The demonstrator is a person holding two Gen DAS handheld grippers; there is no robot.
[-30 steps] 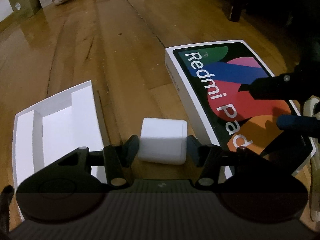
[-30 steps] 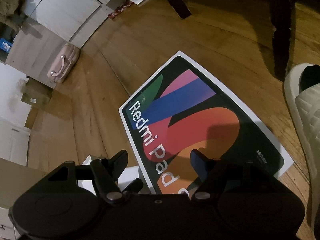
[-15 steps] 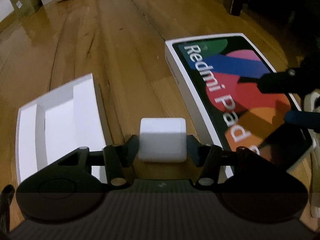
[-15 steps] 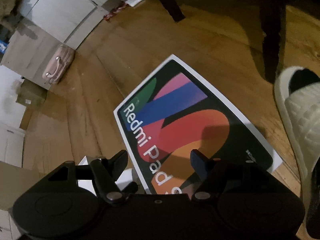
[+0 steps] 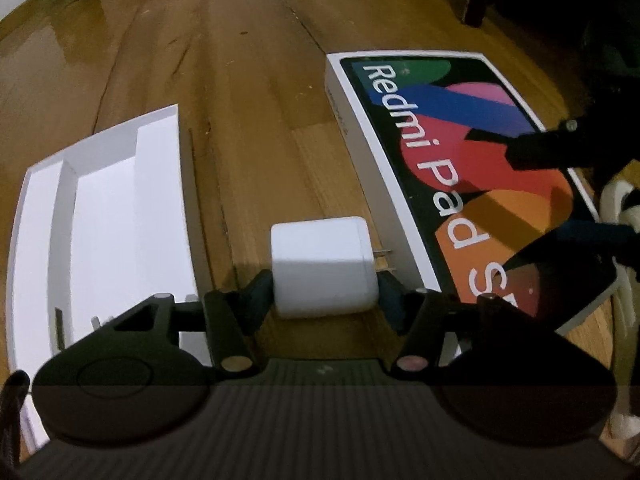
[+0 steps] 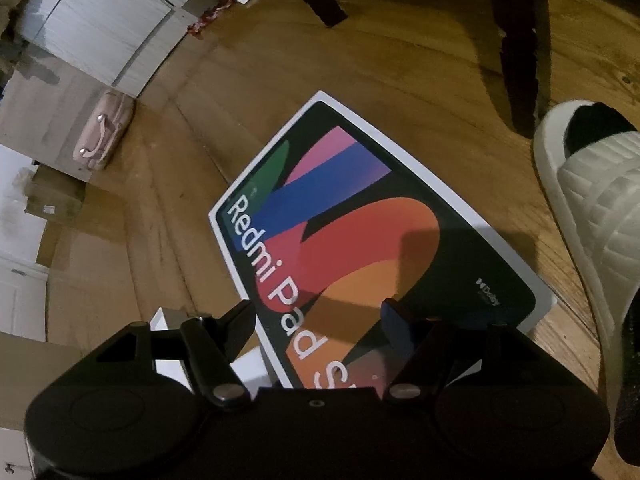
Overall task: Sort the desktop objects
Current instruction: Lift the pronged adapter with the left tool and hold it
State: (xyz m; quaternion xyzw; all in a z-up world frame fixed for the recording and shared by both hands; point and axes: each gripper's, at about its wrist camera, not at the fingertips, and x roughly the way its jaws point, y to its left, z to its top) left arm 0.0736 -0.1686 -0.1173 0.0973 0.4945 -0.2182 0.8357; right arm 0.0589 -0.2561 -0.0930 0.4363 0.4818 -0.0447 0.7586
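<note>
Left tool (image 5: 326, 286) points down at a wood floor (image 5: 248, 92), a white charger block (image 5: 324, 266) between its fingers. Jaws are opening; the left pad looks touching the block's side, the right pad shows a thin gap, so the grip is loosening rather than clamped. Block sits low over the floor, prongs (image 5: 382, 258) sticking out to the right toward the tablet box (image 5: 460, 152). Can't tell if the block rests on the boards.

White tray (image 5: 100, 216) with open compartments lies left of the block, apart from it. Tablet box lies flat on the right, "Redmi Pad" printed on its lid, just beside the prongs.

Right tool (image 6: 318, 314) hangs over the near end of the tablet box (image 6: 360, 220), fingers spread, nothing between them. A white slipper (image 6: 592, 216) is at the right edge; a pink suitcase (image 6: 102, 136) sits far back by the wall.
</note>
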